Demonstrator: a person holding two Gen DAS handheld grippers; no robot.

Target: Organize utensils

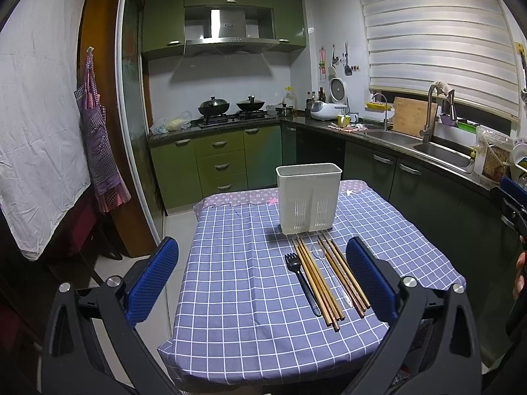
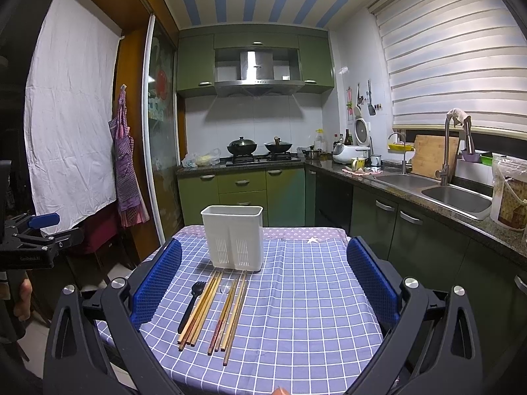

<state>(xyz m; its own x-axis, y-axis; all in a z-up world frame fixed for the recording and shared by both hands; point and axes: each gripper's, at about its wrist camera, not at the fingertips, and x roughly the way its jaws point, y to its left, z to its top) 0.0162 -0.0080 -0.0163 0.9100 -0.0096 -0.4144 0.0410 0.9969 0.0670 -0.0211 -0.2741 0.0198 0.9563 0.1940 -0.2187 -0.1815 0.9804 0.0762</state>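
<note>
A white utensil holder stands upright on the blue checked tablecloth; it also shows in the right wrist view. In front of it lie a black plastic fork, several wooden chopsticks and a clear plastic spoon. The right wrist view shows the fork, the chopsticks and the faint clear spoon. My left gripper is open and empty above the near table. My right gripper is open and empty, also above the table.
The table stands in a kitchen with green cabinets. A counter with a sink runs along the right. A stove with two woks is at the back. A white sheet and an apron hang on the left.
</note>
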